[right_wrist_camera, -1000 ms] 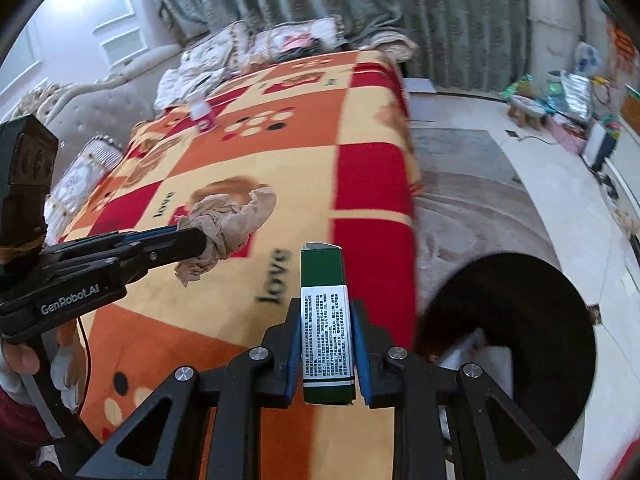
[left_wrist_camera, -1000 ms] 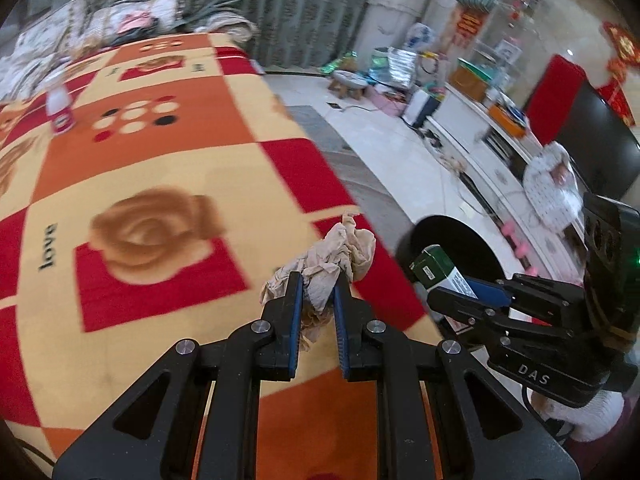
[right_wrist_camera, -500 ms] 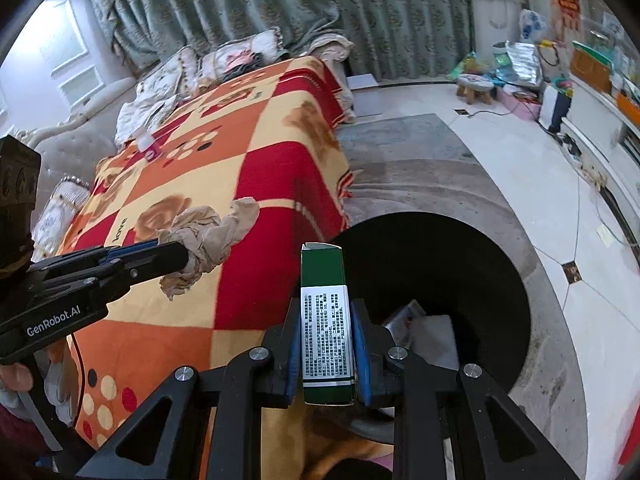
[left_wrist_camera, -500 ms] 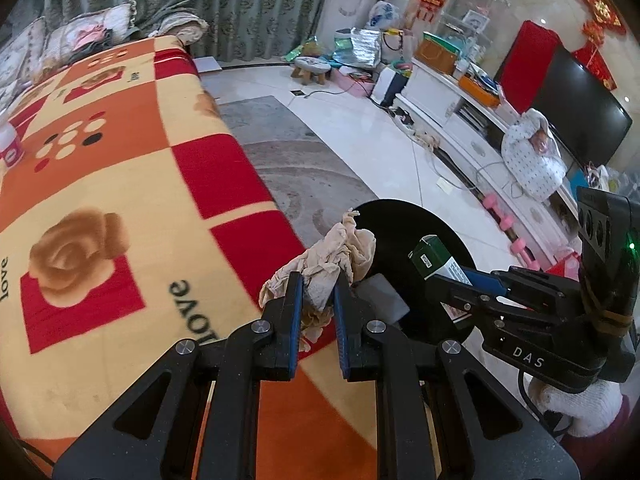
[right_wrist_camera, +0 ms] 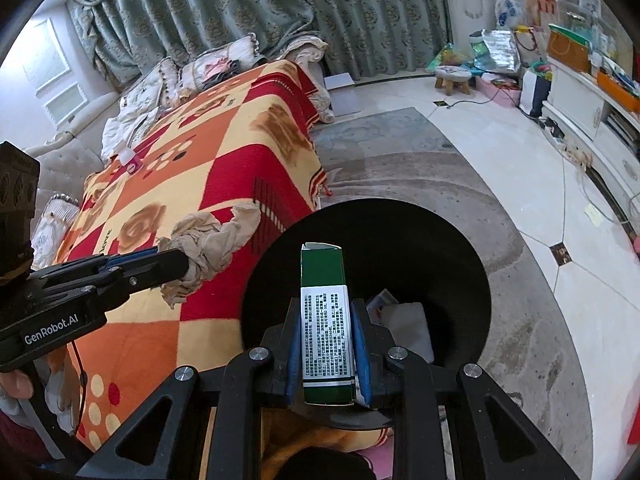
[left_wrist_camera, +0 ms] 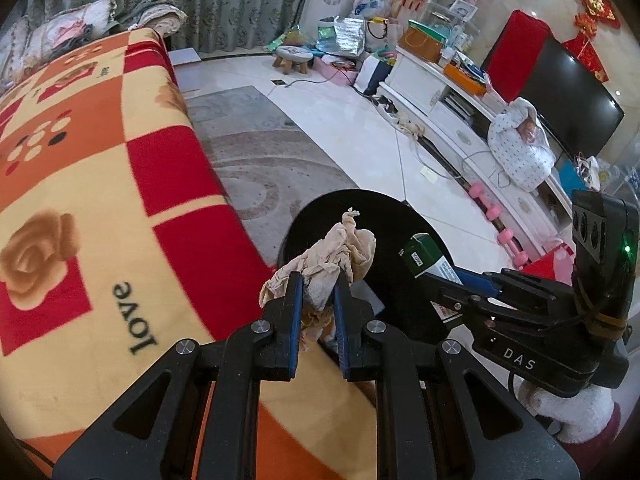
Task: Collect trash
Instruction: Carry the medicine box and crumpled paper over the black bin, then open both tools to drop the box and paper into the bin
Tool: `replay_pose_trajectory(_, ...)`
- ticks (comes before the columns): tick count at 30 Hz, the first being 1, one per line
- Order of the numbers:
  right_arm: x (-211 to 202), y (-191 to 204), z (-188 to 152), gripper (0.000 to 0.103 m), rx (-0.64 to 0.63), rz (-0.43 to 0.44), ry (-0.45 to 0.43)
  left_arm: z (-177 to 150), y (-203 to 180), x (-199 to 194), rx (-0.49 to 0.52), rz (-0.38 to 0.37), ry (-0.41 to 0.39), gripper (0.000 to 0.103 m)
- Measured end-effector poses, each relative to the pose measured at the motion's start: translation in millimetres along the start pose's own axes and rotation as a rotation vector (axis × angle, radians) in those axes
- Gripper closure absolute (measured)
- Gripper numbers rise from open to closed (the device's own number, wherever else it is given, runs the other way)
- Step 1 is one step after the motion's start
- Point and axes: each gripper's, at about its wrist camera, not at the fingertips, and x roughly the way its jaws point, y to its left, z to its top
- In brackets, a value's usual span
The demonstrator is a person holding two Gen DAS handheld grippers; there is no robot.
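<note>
Both tongs loaded above the black bin

The right tongs clamp a green carton over the black bin, which holds white packaging at its bottom. At nine o'clock, the left tongs pinch a crumpled beige tissue near the bin's rim, beside the blanket-covered sofa.

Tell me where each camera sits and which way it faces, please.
Left wrist: on the left gripper, facing down over the crumpled paper to the black bin; the right gripper shows.
Right wrist: on the right gripper, facing down past the green box into the bin; the left gripper and a hand show.
Shared: bin, blanket, both trash items.
</note>
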Motion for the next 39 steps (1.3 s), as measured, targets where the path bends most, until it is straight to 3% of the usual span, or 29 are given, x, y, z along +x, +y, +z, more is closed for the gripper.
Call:
replay_pose_trajectory(28,15.9,-35.2,-1.0,0.081,0.087,0.0,0.019,4.8,-15.2,31.2,-0.018,-0.03,0.049,0.089)
replay_pose_trajectory(31,13.3,-35.5,-2.2,0.081,0.096,-0.004,0.018,4.6,-15.4,30.9,-0.022,-0.034,0.047,0.08)
replay_pose_trajectory(34,11.1,-33.6,-3.6,0.079,0.088,-0.018,0.024,4.1,-14.8,30.5,-0.027,-0.061,0.042,0.054)
replay_pose_trajectory(36,8.6,-32.7,-4.7,0.066,0.086,-0.025,0.024,3.7,-13.5,28.7,-0.036,-0.072,0.034,0.052)
replay_pose_trajectory(39,4.6,-31.2,-6.1,0.064,0.082,-0.034,0.019,3.7,-14.2,26.5,-0.028,-0.043,0.027,0.052)
